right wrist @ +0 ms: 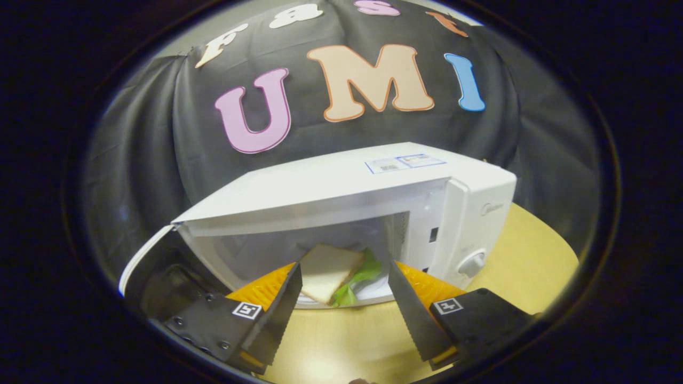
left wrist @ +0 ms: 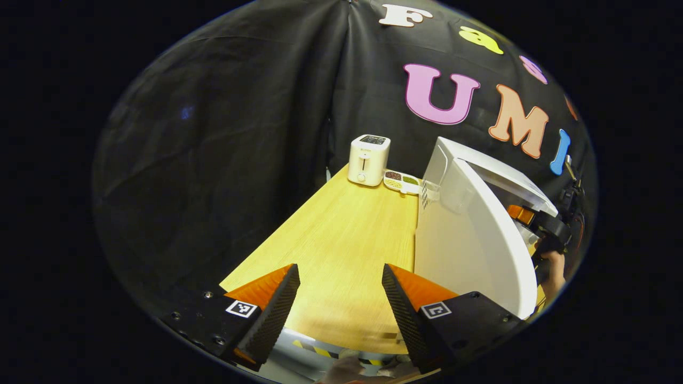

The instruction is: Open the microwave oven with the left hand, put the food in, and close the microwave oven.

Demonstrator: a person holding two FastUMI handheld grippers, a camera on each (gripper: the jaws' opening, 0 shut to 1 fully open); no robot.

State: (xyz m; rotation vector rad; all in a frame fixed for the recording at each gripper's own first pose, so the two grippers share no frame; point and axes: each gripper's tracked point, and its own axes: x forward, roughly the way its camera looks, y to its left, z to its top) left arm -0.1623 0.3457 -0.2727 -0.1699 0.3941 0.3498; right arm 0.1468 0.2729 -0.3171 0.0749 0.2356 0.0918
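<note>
left gripper view has the left gripper (left wrist: pixel 340 298) hanging over the near end of the wooden table (left wrist: pixel 341 240), tilted down at the tabletop, fingers spread wide with nothing between them, just bare wood. right next to it on the right is the microwave door (left wrist: pixel 469 250), swung open and seen from its outer side, and the right finger sits close to the door's lower edge, though i can't tell if they're touching. past the door's edge you can catch the other gripper (left wrist: pixel 533 218) with a hand (left wrist: pixel 555 266) on it, reaching toward the oven's front. far end of the table has a white toaster (left wrist: pixel 368 159) and a little divided dish (left wrist: pixel 401 182) with bits of food just beside it. right gripper view looks straight into the microwave (right wrist: pixel 373 208): the right gripper (right wrist: pixel 344 290) is level with the opening, fingers wide apart and gripping nothing. the sandwich (right wrist: pixel 333 277), white bread with green lettuce poking out the side, is sitting on a white plate (right wrist: pixel 368 296) inside the cavity, near the front, and shows between the two fingertips but apart from them. door hangs open on the left side, control knob (right wrist: pixel 472 262) on the right panel.
</note>
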